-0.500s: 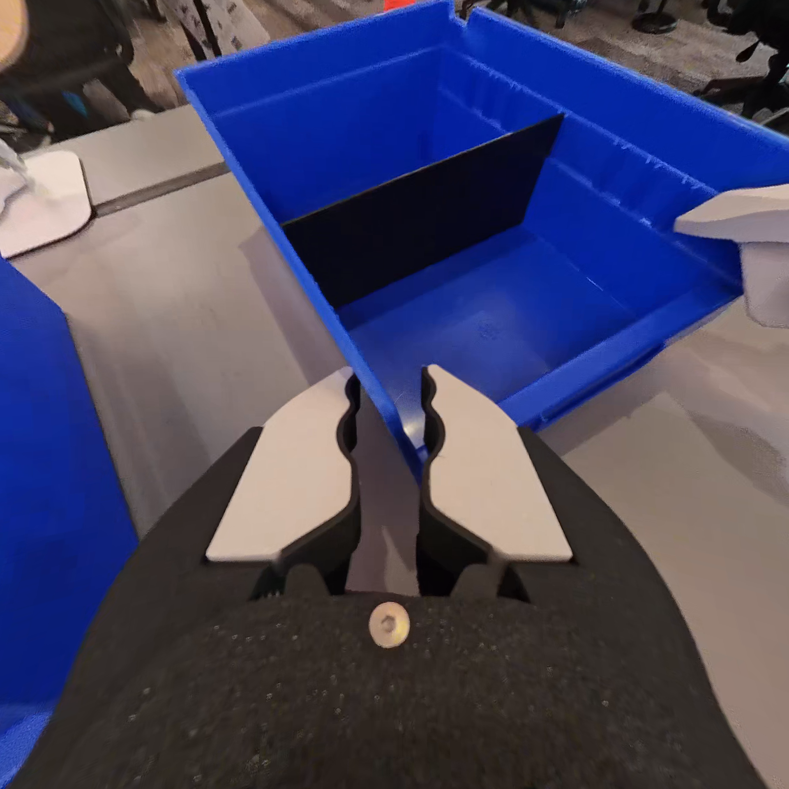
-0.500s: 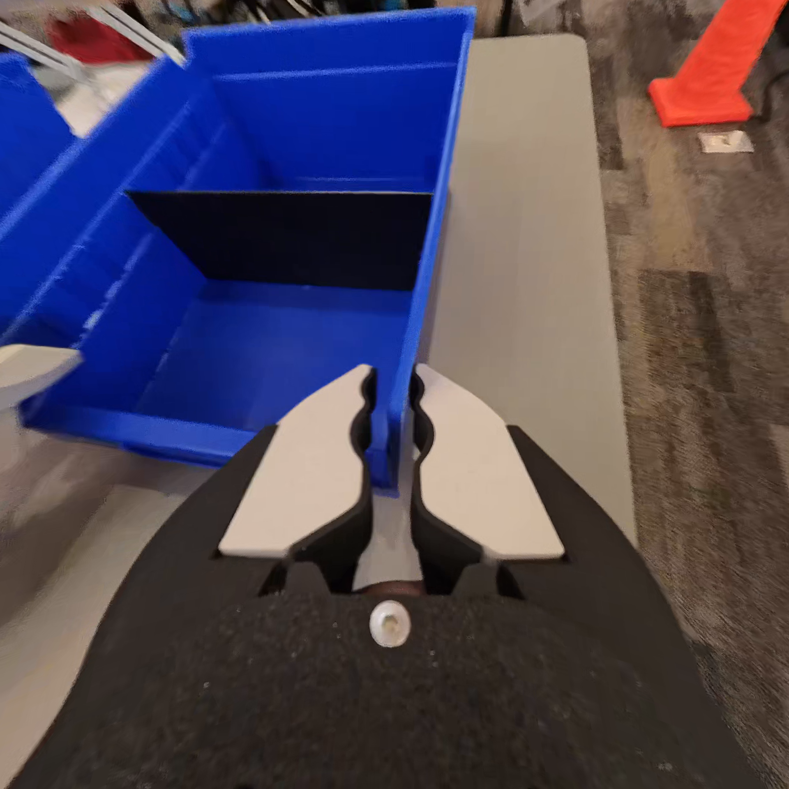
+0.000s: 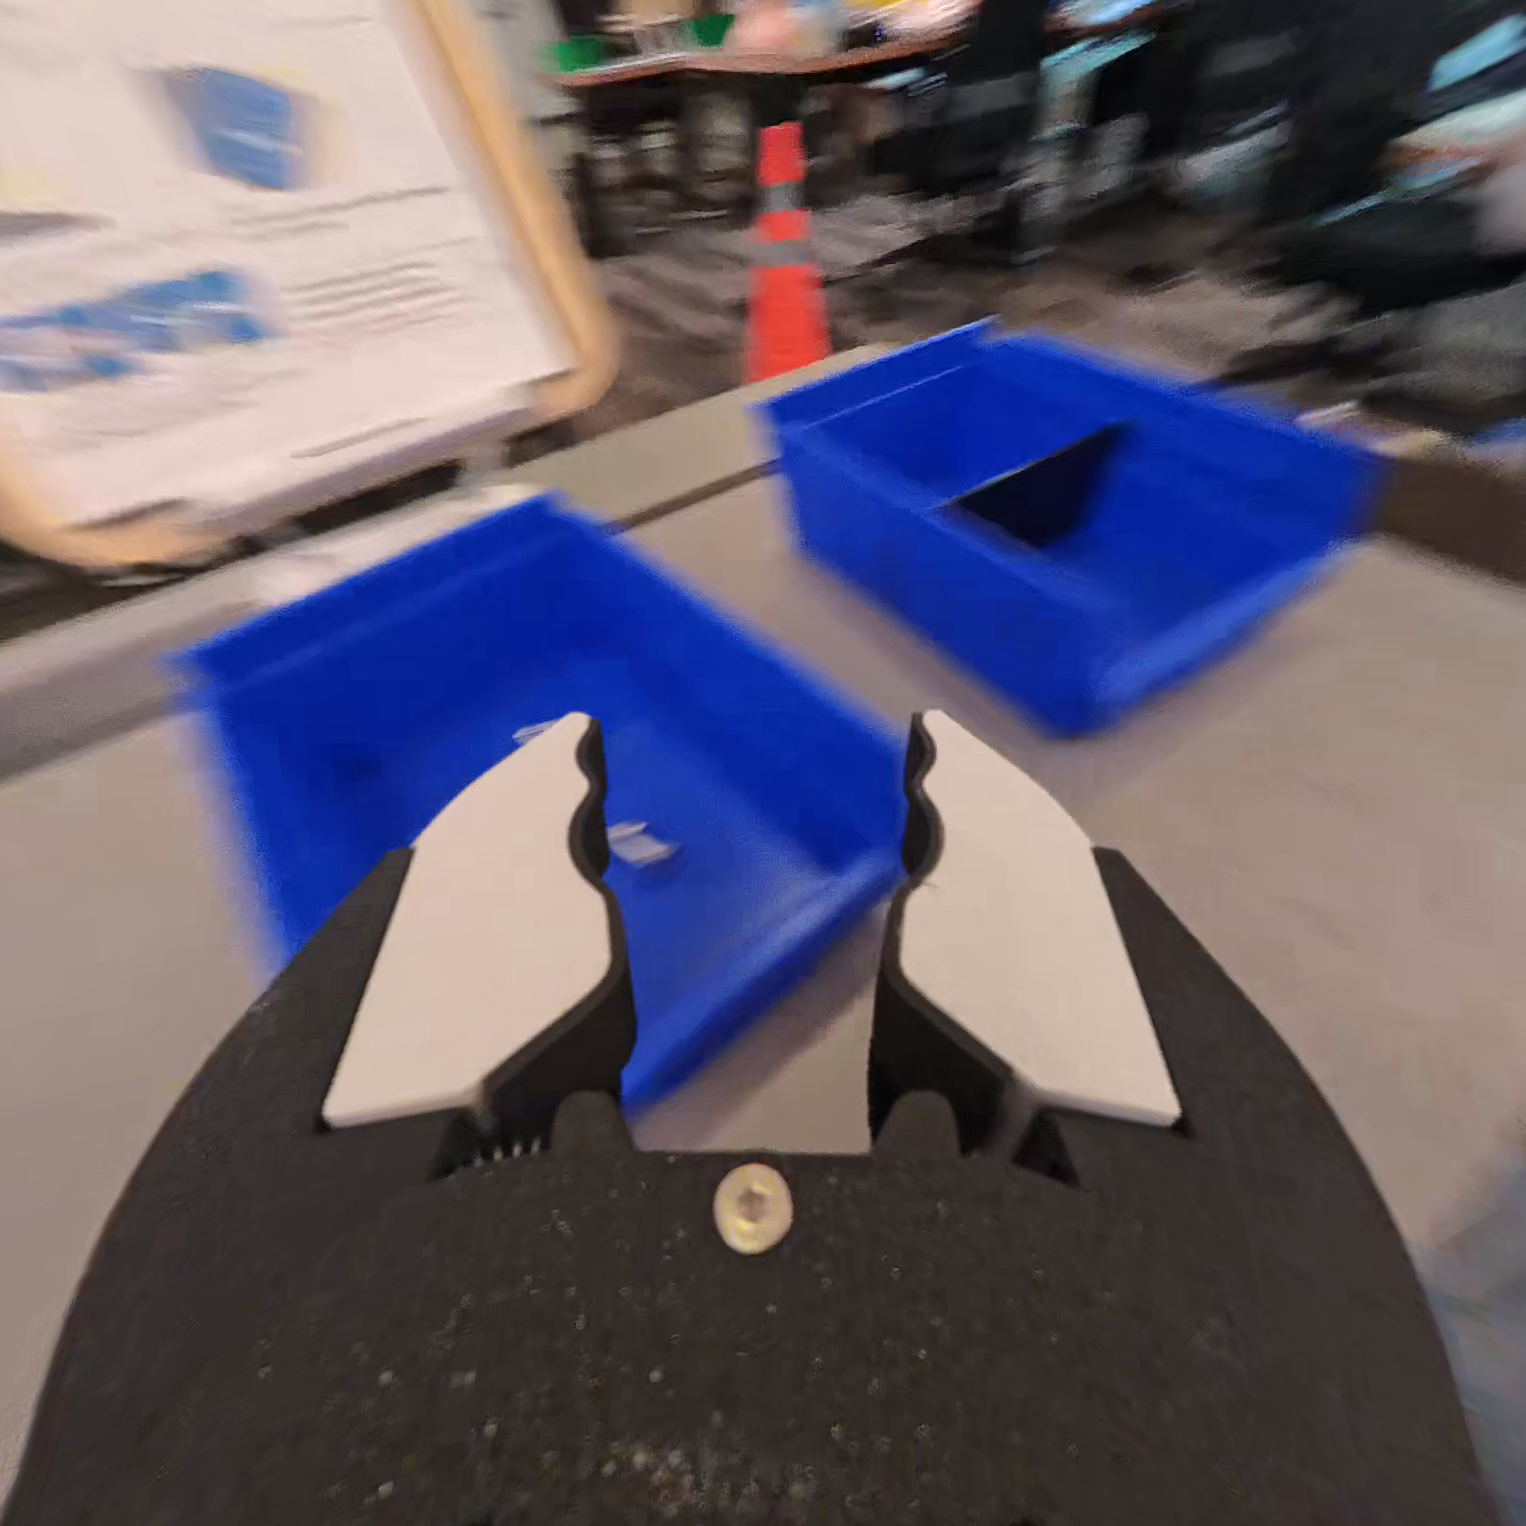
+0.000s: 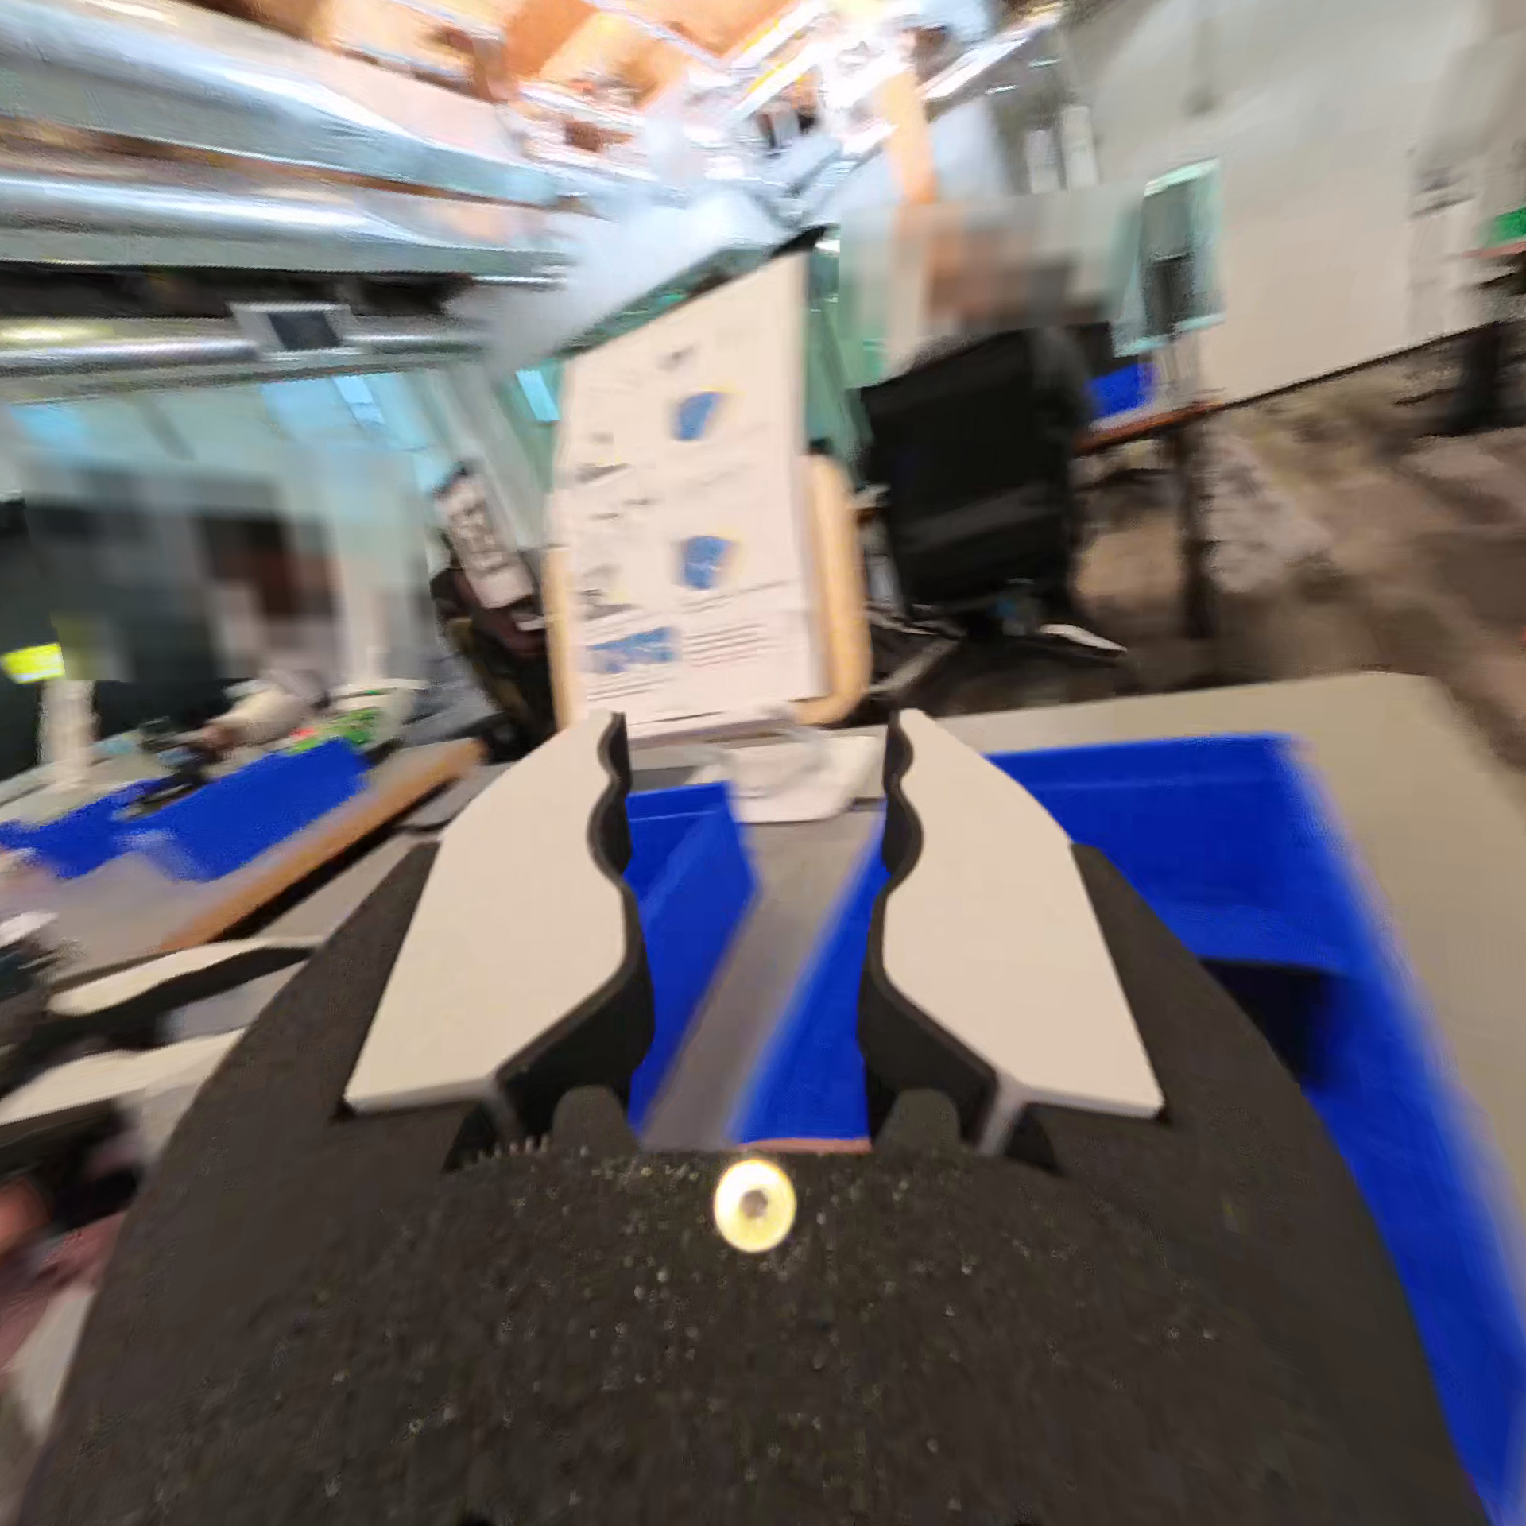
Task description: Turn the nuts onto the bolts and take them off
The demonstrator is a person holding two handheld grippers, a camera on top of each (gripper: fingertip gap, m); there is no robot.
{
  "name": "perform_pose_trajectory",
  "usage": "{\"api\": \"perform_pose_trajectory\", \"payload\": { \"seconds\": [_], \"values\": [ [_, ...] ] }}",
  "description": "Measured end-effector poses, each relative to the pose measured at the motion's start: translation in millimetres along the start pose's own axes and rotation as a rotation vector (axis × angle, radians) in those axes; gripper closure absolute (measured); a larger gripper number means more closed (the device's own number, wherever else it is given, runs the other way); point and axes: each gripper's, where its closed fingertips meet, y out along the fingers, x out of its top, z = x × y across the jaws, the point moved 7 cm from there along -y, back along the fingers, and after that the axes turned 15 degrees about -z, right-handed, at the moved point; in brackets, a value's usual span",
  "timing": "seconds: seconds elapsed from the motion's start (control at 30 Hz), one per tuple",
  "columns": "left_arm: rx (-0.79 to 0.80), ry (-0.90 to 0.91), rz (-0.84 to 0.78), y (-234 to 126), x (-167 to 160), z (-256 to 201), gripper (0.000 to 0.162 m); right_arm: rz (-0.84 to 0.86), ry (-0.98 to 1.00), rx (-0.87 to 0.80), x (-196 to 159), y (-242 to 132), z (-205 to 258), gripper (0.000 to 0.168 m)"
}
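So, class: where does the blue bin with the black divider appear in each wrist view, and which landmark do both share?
Left wrist view: divided blue bin, upper right, farther from the camera.
Right wrist view: divided blue bin, right side, running to the right edge; its divider shows only as a dark patch.
Shared landmark: white poster board in the background.

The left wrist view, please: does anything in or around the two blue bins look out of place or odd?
Nothing looks spilled or damaged. The near bin holds a few small pale pieces, too blurred to identify; the far bin with its dark divider sits upright on the table. The left gripper is open and empty.
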Motion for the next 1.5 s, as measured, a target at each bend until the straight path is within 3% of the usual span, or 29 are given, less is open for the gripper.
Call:
{"api": "perform_pose_trajectory", "payload": {
  "seconds": [0.03,0.1,0.17,0.2,0.27,0.37,0.4,0.43,0.47,0.67,0.87,1.1,1.33,1.5],
  "values": [
    [0.108,0.074,0.030,-9,-10,26,0.090,0.018,0.016,0.078,-15,14,30,0.107],
    [0.286,0.135,0.096,-28,-37,66,0.084,0.139,-0.064,0.134,-60,36,76,0.095],
    [0.416,0.140,0.117,-43,-67,91,0.089,0.263,-0.191,0.100,-113,49,102,0.095],
    [0.392,0.136,0.151,-43,-79,94,0.097,0.317,-0.225,0.068,-138,52,109,0.093],
    [0.375,0.052,0.189,-36,-89,101,0.091,0.459,-0.233,-0.007,-186,52,117,0.093],
    [0.302,-0.080,0.177,-19,-98,105,0.106,0.565,-0.312,-0.137,-229,44,119,0.104],
    [0.268,-0.115,0.202,-13,-104,105,0.121,0.571,-0.337,-0.163,-237,43,119,0.115],
    [0.289,-0.119,0.218,-11,-108,109,0.142,0.577,-0.356,-0.191,-241,42,118,0.153],
    [0.301,-0.099,0.220,-10,-107,114,0.150,0.565,-0.375,-0.214,-241,42,116,0.163],
    [0.358,-0.156,0.219,-22,-101,140,0.158,0.487,-0.415,-0.263,-243,44,152,0.166],
    [0.418,-0.133,0.125,-71,-84,212,0.158,0.406,-0.390,-0.197,-261,80,231,0.164],
    [0.497,-0.124,0.110,-142,-99,309,0.158,0.429,-0.457,-0.113,-322,116,331,0.163],
    [0.524,-0.140,0.200,-153,-126,344,0.159,0.508,-0.421,-0.099,-364,124,350,0.162],
    [0.490,-0.213,0.136,-150,-139,355,0.158,0.493,-0.403,-0.086,-371,124,352,0.157]
  ]
}}
